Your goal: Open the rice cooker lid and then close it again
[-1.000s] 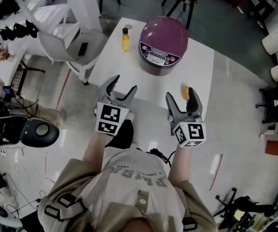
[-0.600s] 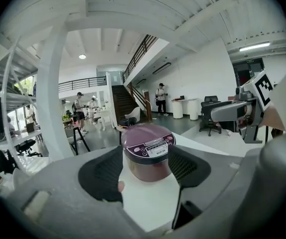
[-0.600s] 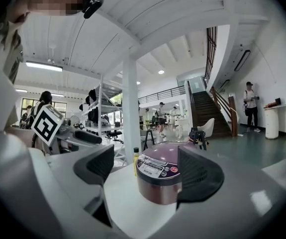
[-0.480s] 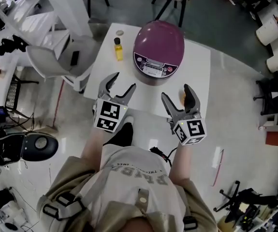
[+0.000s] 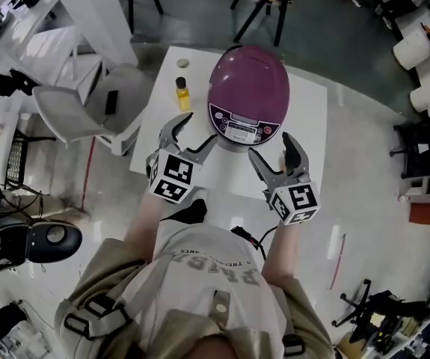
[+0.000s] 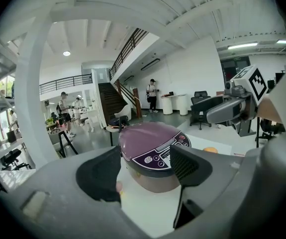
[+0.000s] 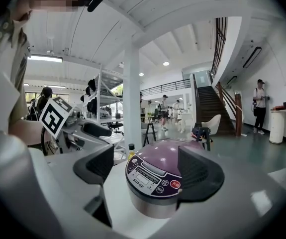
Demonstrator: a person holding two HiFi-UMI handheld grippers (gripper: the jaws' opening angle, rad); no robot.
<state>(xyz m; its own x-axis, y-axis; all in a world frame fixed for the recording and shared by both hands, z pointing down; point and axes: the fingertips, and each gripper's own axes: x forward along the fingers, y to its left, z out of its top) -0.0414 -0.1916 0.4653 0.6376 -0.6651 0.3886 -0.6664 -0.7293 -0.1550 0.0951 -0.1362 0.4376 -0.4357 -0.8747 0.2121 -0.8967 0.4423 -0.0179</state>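
A purple rice cooker (image 5: pixel 248 88) stands on the white table (image 5: pixel 308 99) with its lid down and its control panel (image 5: pixel 238 129) facing me. My left gripper (image 5: pixel 197 132) is open and empty just left of the cooker's front; its jaws have just opened a little wider. My right gripper (image 5: pixel 272 148) is open and empty just right of the panel. Neither one touches the cooker. In the left gripper view the cooker (image 6: pixel 152 153) sits beyond the left gripper (image 6: pixel 145 171). The right gripper view shows the cooker (image 7: pixel 162 180) straight ahead of the right gripper (image 7: pixel 145 171).
A small yellow bottle (image 5: pixel 181 94) stands on the table left of the cooker, with a small round thing (image 5: pixel 183 62) behind it. An orange object (image 6: pixel 210 150) lies right of the cooker. A grey chair (image 5: pixel 87 111) is left of the table. People stand far off.
Both grippers have moved forward from in front of the table's near edge to either side of the cooker's front. The cooker's lid stays down.
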